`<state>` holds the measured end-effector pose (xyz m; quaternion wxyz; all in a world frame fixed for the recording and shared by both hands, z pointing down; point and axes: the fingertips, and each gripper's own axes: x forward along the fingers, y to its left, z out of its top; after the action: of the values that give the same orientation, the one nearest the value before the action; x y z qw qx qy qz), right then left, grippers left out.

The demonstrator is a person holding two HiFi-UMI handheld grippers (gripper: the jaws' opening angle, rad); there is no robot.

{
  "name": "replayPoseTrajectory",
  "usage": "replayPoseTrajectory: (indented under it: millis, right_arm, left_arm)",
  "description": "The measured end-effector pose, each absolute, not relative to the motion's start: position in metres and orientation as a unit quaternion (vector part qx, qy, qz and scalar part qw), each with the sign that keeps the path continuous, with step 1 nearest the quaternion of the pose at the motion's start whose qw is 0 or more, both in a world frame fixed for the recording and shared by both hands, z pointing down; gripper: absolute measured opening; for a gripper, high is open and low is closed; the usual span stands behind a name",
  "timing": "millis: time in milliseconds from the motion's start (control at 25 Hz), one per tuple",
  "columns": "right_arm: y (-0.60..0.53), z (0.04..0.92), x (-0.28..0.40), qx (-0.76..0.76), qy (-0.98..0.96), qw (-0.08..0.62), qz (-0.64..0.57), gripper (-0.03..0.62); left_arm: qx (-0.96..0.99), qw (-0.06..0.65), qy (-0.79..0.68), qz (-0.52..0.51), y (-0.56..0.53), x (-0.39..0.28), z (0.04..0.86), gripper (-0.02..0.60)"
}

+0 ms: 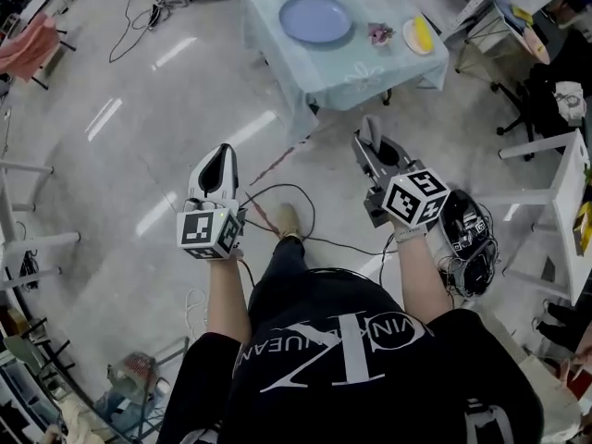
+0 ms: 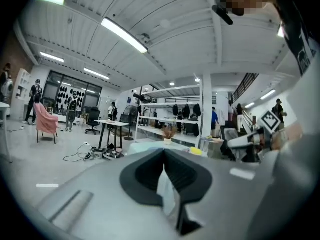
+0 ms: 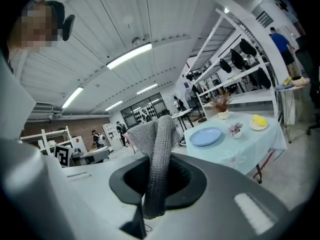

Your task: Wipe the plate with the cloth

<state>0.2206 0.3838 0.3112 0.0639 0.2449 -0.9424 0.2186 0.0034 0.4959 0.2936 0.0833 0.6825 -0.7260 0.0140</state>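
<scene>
Strip lights gleam on grey floor around a cloth-covered table.

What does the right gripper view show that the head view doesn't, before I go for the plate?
Only the right gripper view: the grey knitted cloth plainly clamped in the right gripper, plus the shelving behind the table.
Only the head view: the left gripper alongside the right, both short of the table, and cables on the floor.
Both: the blue plate on the pale-clothed table, with a yellow item on a small dish.
</scene>
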Motion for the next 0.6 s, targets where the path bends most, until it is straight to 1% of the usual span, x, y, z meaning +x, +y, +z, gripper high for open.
replayPoseTrajectory:
  millis: [160, 400, 600]
  right_arm:
    - [0.35, 0.322, 0.182, 0.257, -0.938, 0.082, 0.216, 0.044]
    - [0.304, 0.33, 0.14, 0.283, -0.93, 0.092, 0.218, 0.044]
    - [0.28, 0.338, 0.128, 0.288, -0.927, 0.112, 0.212, 0.044]
  left_arm:
    - [0.693, 0.092, -0.715, 0.014, 0.45, -0.035, 0.3, 0.0]
    - [0.716, 0.09, -0.692, 0.026, 0.391, -0.076, 0.303, 0.0]
    - [0.717, 0.105, -0.689, 0.02, 0.354, -0.09, 0.311, 0.0]
